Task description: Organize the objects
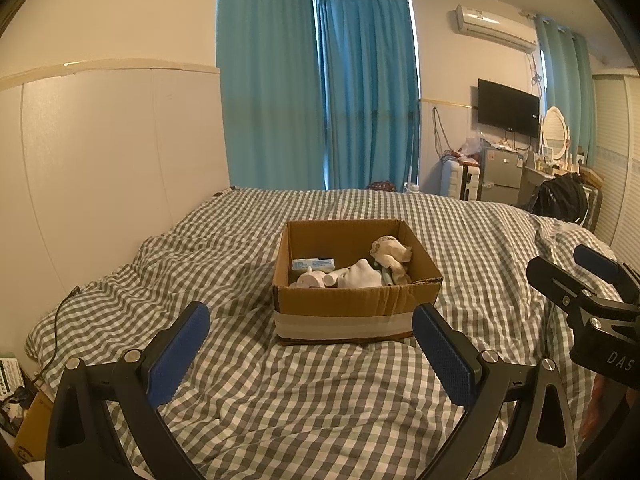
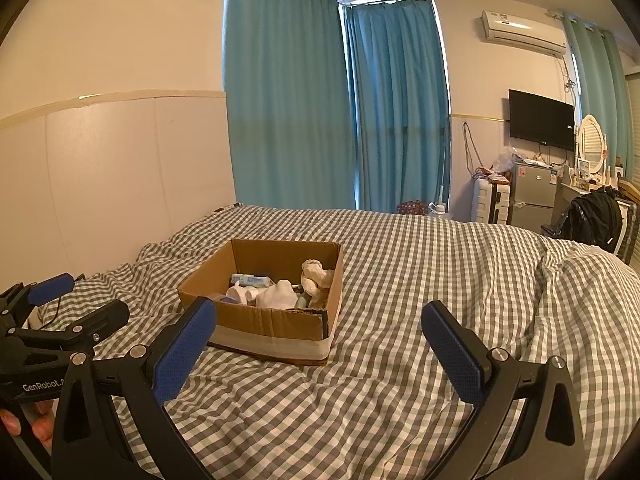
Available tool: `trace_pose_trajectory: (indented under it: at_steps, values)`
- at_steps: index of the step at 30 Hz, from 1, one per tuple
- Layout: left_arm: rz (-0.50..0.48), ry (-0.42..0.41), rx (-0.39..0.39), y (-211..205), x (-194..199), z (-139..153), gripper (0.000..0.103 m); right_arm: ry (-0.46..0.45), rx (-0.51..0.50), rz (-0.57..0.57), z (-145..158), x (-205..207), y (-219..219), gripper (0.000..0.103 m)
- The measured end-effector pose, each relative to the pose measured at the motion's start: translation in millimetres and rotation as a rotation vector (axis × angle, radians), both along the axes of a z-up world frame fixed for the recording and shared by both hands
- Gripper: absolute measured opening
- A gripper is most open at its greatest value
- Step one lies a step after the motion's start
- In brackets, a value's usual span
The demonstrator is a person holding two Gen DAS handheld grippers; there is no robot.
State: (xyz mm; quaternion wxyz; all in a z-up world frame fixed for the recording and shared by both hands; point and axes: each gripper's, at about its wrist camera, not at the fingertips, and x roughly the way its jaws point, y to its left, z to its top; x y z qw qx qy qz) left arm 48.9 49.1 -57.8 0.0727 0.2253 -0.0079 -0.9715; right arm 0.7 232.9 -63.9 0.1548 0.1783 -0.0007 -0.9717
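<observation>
Presently, item one: a cardboard box (image 1: 352,304) sits mid-bed on the checked duvet (image 1: 320,400), holding a jumble of white socks (image 1: 360,274), a blue-and-white packet (image 1: 312,264) against the far wall and a cream crumpled cloth (image 1: 390,250) in the right corner. Item two: left gripper (image 1: 311,346) and right gripper (image 2: 319,344), both spread wide and empty, held short of the box. Advice, as a judgement: come down over the rim from above, take one piece at a time by its highest fold, and avoid dragging neighbours out.
</observation>
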Motion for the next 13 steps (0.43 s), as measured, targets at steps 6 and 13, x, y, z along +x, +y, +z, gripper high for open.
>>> trace_pose_trajectory:
  at_steps: [6,13]
  values:
    - [0.006,-0.005,0.003,-0.5,-0.7,0.0,0.103,-0.002,-0.001,0.001,-0.3,0.2,0.0,0.103]
    - [-0.003,-0.009,0.031,-3.7,-0.2,0.0,0.103,-0.014,-0.007,0.009,-2.1,0.5,-0.1,0.103]
